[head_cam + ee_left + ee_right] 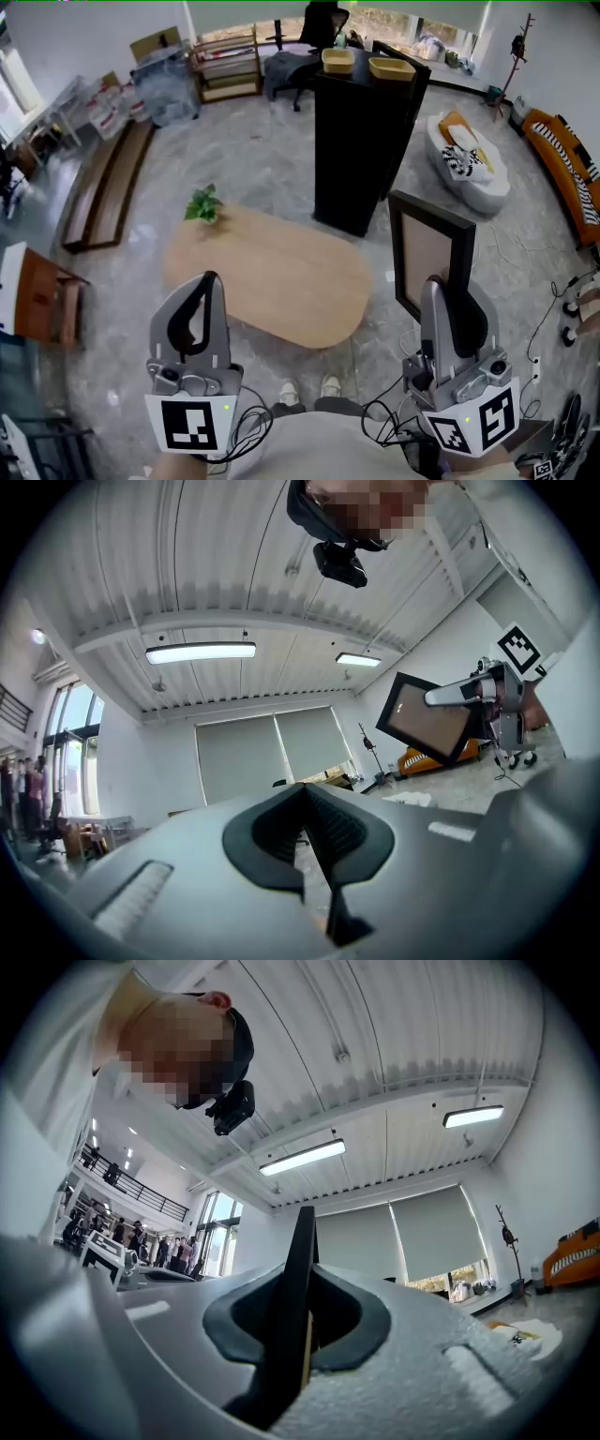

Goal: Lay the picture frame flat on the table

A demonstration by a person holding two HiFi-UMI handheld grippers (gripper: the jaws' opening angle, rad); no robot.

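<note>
Right gripper (439, 286) clamped on picture frame (433, 246) lower edge. Frame upright in the air at 3 o'clock of oval wooden table (281, 281), off it. Left gripper (208, 281) jaws together, empty, at table's 7 o'clock.

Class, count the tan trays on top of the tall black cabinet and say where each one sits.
2. One tan tray sits at the left of the black cabinet top; the other tray sits to its right, nearer the corner. None seems hidden.
</note>
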